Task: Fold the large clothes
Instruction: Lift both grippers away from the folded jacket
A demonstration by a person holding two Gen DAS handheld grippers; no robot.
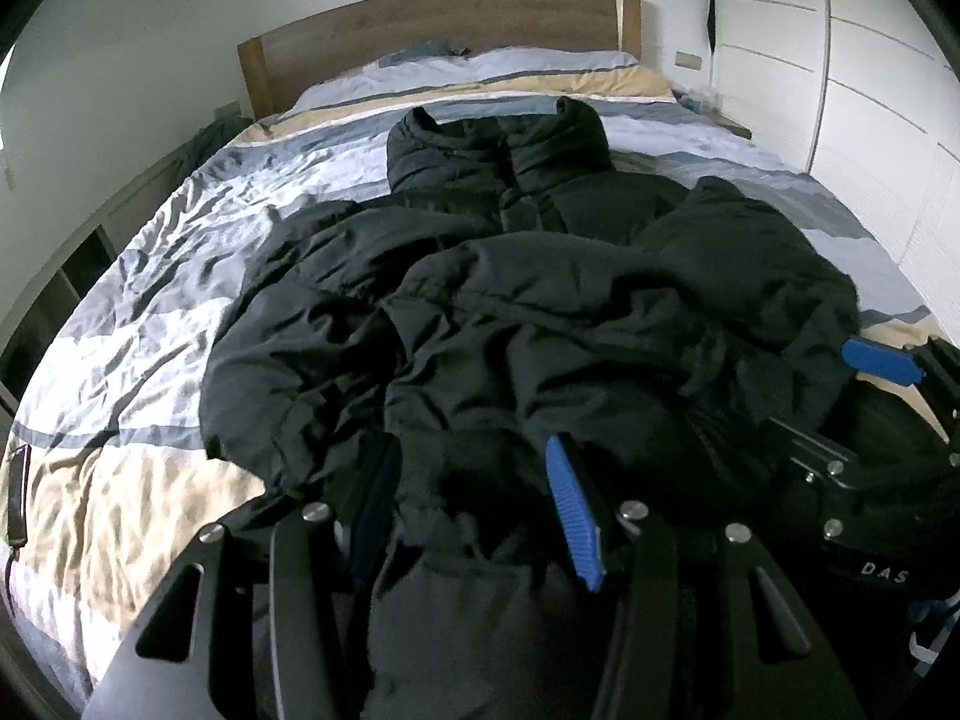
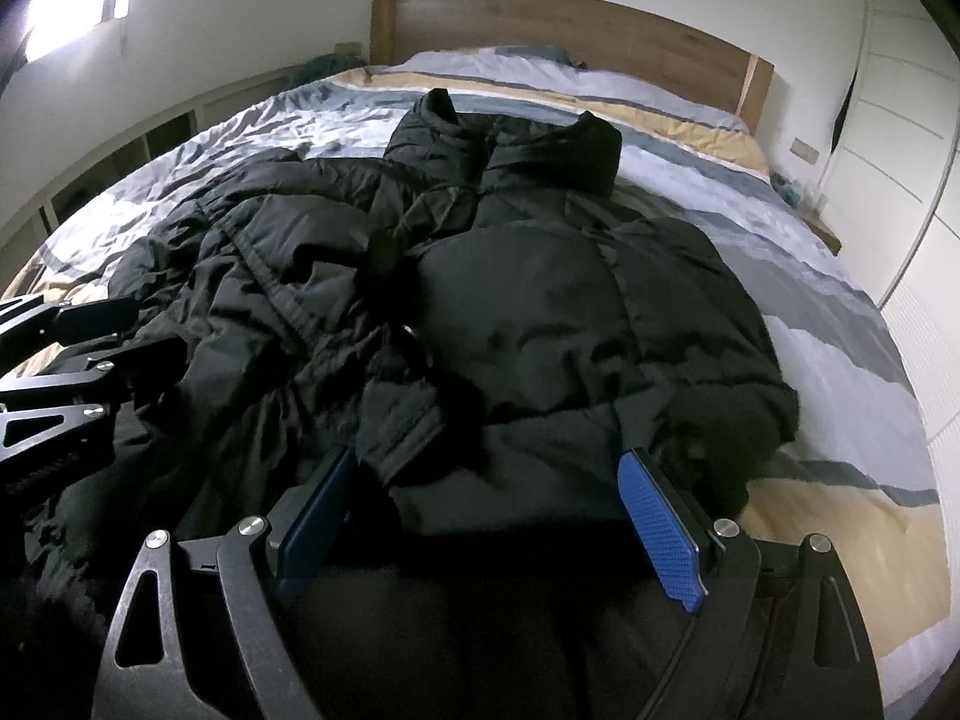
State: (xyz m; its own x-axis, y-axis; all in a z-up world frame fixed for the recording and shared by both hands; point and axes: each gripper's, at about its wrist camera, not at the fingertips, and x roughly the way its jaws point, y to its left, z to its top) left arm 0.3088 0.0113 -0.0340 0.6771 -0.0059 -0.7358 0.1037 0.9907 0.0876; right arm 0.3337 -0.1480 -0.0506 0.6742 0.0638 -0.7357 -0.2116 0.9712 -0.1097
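A large black puffer jacket [image 1: 510, 300] lies face up on the bed, collar toward the headboard, hem toward me; it also shows in the right wrist view [image 2: 540, 300]. My left gripper [image 1: 471, 474] is open, its blue pads [image 1: 573, 516] on either side of bunched hem fabric at the jacket's left part. My right gripper [image 2: 489, 480] is open wide, its blue pads [image 2: 660, 528] straddling the hem at the jacket's right part. The right gripper also shows at the right edge of the left wrist view [image 1: 882, 360]. The left gripper's frame shows at the left edge of the right wrist view [image 2: 72, 354].
The bed [image 1: 150, 330] has a striped grey, white and tan duvet and a wooden headboard [image 1: 432, 30]. White wardrobe doors [image 1: 870, 90] stand to the right. Low shelving [image 2: 120, 150] runs along the left wall.
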